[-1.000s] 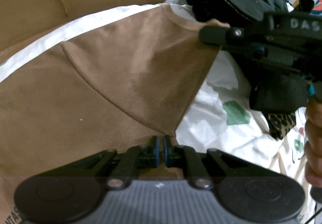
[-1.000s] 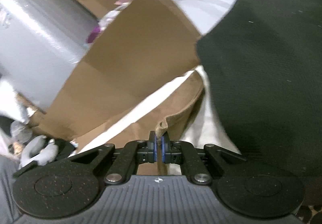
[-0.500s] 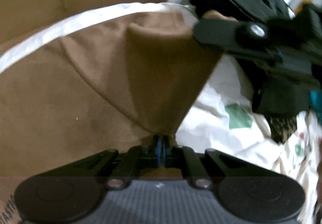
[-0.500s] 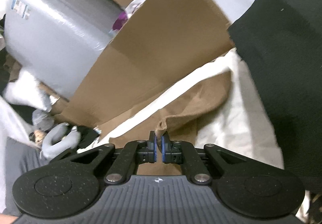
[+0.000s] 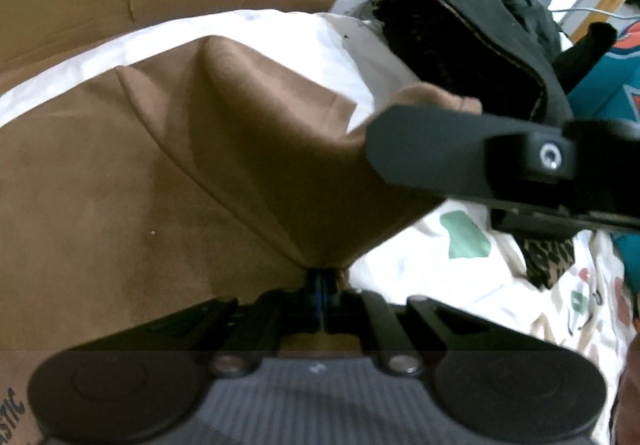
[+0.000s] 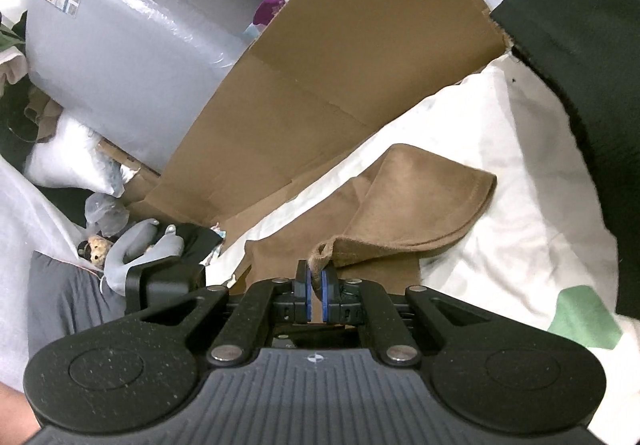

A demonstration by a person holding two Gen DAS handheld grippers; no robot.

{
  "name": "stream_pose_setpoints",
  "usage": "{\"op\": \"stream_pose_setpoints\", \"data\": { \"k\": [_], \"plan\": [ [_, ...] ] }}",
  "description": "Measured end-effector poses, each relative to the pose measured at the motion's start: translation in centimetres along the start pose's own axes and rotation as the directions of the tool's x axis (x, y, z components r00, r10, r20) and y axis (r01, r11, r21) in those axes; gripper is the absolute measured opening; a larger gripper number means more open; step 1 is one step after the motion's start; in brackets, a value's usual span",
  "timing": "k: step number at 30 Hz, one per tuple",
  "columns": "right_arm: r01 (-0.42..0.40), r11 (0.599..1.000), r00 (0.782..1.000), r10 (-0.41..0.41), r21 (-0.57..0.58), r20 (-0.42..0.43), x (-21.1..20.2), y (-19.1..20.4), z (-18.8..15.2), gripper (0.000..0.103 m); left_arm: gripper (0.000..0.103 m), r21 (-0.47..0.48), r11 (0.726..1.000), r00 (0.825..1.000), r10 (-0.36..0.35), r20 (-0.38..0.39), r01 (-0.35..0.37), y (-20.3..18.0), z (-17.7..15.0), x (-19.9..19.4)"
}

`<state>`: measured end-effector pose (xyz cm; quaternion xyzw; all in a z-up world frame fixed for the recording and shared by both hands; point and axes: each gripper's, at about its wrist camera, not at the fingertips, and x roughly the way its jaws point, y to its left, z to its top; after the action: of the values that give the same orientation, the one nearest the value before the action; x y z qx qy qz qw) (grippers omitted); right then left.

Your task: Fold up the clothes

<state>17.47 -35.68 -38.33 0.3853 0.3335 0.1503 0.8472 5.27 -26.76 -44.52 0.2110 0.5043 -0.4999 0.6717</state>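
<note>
A brown garment point(image 5: 120, 173) lies spread on a white sheet point(image 5: 280, 33). My left gripper point(image 5: 322, 281) is shut on one corner of it, and the cloth rises from the jaws in a fold. My right gripper point(image 5: 384, 141) comes in from the right in the left wrist view, pinching another corner of the same cloth point(image 5: 432, 97). In the right wrist view the right gripper point(image 6: 315, 285) is shut on a hem of the brown garment point(image 6: 420, 197), which folds back over itself.
A cardboard sheet point(image 6: 340, 65) stands along the far side of the bed. A pile of black clothes point(image 5: 460, 33) lies to the right, with a teal garment point(image 5: 608, 85) and a leopard-print piece point(image 5: 548, 257). A grey wrapped box point(image 6: 132, 45) stands behind the cardboard.
Both grippers have lifted and drawn the brown corner inward over the garment. The right gripper has come nearer the left one, and the cloth has bulged into a fold.
</note>
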Motion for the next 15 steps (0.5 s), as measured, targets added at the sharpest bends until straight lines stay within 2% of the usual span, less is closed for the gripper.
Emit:
{"op": "stream_pose_setpoints", "data": {
  "k": [3,5,6,9,15],
  "plan": [
    [0.003,1.000,1.000,-0.003,-0.017,-0.004,0.2,0.6,-0.1,0.003,0.009,0.014,1.000,1.000,-0.015,-0.006,0.015,0.4,-0.2,-0.8],
    [0.009,0.999,1.000,-0.009,-0.045,-0.012,0.4,1.1,-0.2,0.003,0.029,0.018,1.000,1.000,-0.023,-0.003,0.023,0.8,-0.6,-1.9],
    [0.013,0.998,1.000,-0.015,-0.064,-0.019,0.5,1.4,-0.3,0.003,0.032,0.013,1.000,1.000,-0.015,0.001,0.015,1.1,-0.9,-2.6],
    [0.028,0.992,0.999,-0.033,-0.122,-0.036,0.7,2.2,-0.5,0.004,0.034,-0.010,1.000,1.000,0.015,0.013,-0.015,2.3,-2.1,-4.7],
    [0.037,0.985,0.996,-0.051,-0.170,-0.077,1.6,2.7,-2.0,0.005,0.033,-0.132,0.990,0.999,0.046,0.028,-0.042,5.7,-5.5,-8.8]
  ]
}}
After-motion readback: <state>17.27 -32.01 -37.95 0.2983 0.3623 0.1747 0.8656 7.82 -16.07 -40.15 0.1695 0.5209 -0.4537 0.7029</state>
